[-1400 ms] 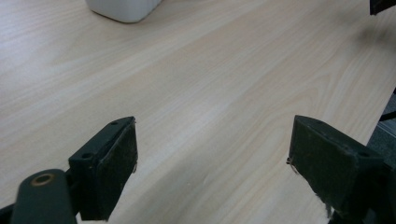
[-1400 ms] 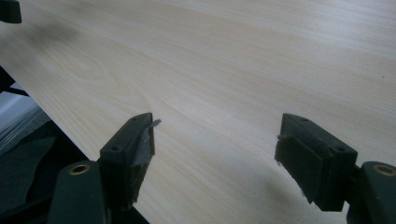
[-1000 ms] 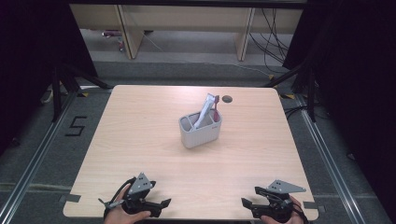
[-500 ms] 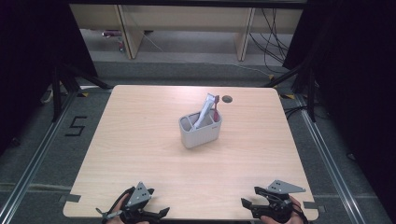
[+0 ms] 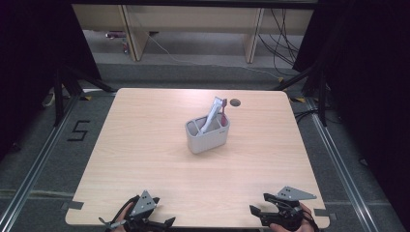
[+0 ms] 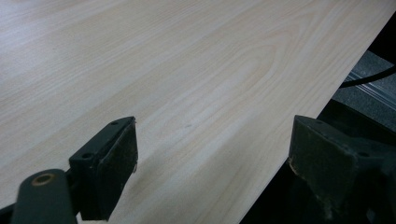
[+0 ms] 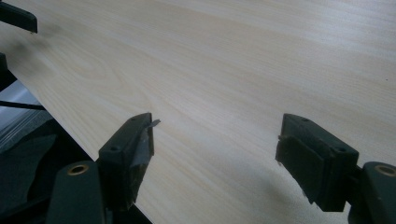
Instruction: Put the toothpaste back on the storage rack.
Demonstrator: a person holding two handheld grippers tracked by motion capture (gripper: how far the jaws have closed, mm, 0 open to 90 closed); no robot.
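A grey divided holder (image 5: 207,137) stands upright a little behind the middle of the wooden table (image 5: 145,145). A white tube (image 5: 212,116) and a pinkish stick-like item (image 5: 225,112) lean inside it. My left gripper (image 5: 163,224) is at the near left edge, far from the holder. In the left gripper view it (image 6: 212,149) is open over bare wood at the table's edge, with nothing between its jaws. My right gripper (image 5: 257,215) sits at the near right edge. The right gripper view shows it (image 7: 215,140) open and empty too, with the left gripper's jaw tip (image 7: 16,16) far off.
A dark round hole (image 5: 235,102) lies in the tabletop behind the holder. Tape forming a "5" (image 5: 80,130) marks the floor to the left. Wooden furniture legs (image 5: 252,36) and cables stand beyond the far edge. Dark curtains flank both sides.
My left gripper has slid back toward the near edge of the table and sits lower in the view. The right gripper and the holder have stayed put.
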